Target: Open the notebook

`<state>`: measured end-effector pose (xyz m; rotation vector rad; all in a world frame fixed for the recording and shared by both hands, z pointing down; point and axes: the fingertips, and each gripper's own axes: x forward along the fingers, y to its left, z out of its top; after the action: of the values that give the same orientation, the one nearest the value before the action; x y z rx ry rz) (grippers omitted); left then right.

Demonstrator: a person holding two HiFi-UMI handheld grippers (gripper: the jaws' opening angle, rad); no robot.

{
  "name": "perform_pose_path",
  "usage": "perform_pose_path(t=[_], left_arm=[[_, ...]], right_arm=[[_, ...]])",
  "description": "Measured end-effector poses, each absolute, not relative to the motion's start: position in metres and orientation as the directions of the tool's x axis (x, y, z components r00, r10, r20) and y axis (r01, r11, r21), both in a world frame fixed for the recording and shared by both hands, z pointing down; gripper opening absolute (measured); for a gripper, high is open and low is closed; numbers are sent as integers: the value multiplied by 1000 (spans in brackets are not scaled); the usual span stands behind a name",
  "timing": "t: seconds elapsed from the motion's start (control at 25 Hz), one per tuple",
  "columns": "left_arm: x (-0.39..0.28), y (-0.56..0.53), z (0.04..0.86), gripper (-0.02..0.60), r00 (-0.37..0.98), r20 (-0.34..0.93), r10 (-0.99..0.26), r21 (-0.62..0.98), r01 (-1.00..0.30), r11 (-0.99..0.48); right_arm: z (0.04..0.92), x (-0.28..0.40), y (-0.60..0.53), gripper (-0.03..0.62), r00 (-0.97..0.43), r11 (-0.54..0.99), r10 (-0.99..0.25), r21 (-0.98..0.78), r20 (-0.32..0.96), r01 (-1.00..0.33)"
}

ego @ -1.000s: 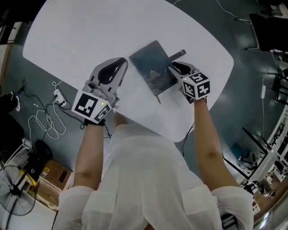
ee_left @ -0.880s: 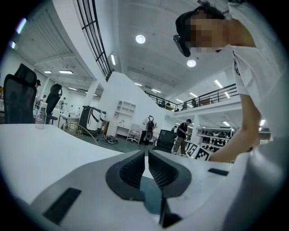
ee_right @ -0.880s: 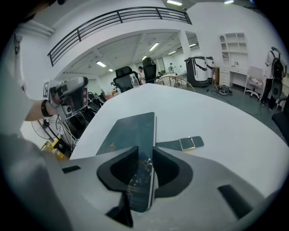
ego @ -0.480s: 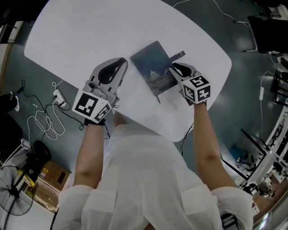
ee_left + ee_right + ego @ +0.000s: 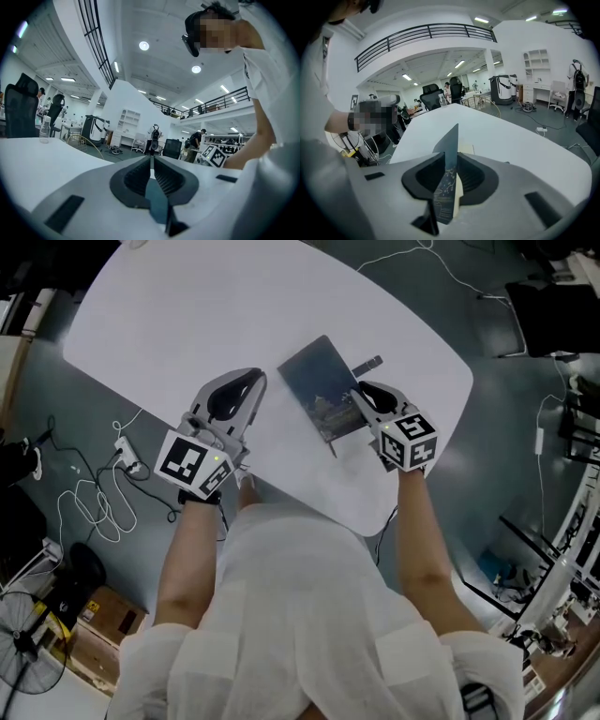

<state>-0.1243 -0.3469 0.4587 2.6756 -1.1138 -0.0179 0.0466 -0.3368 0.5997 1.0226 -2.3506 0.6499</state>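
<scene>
A dark blue notebook [image 5: 317, 385] lies on the white table [image 5: 187, 315], right of centre. My right gripper [image 5: 359, 396] is at its near right edge. In the right gripper view the dark cover [image 5: 449, 150] stands on edge between the jaws, lifted off the cream pages [image 5: 460, 188] beside it. The right gripper [image 5: 451, 176] has its jaws closing on that cover. My left gripper [image 5: 251, 382] hovers just left of the notebook, apart from it. In the left gripper view the left gripper [image 5: 151, 166] is shut with nothing between its jaws.
A small dark bar [image 5: 367, 364] lies on the table by the notebook's far right corner. The table's near edge runs just in front of the person's body. White cables [image 5: 94, 493], a fan [image 5: 28, 643] and a cardboard box [image 5: 94, 624] are on the floor at left.
My right gripper has risen a little with the notebook's cover edge in it. The left gripper has lifted slightly and stays beside the notebook.
</scene>
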Motion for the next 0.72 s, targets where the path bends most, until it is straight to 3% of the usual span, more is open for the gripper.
perform_pose_path(t=[0.28, 0.72], left_arm=[[-141, -339, 443, 25, 717, 80, -693, 221, -690, -689], [-170, -326, 426, 25, 730, 58, -681, 204, -677, -708]], right_arm=[[568, 24, -323, 71, -632, 598, -568, -264, 527, -757], [554, -42, -282, 69, -731, 648, -502, -360, 462, -672]])
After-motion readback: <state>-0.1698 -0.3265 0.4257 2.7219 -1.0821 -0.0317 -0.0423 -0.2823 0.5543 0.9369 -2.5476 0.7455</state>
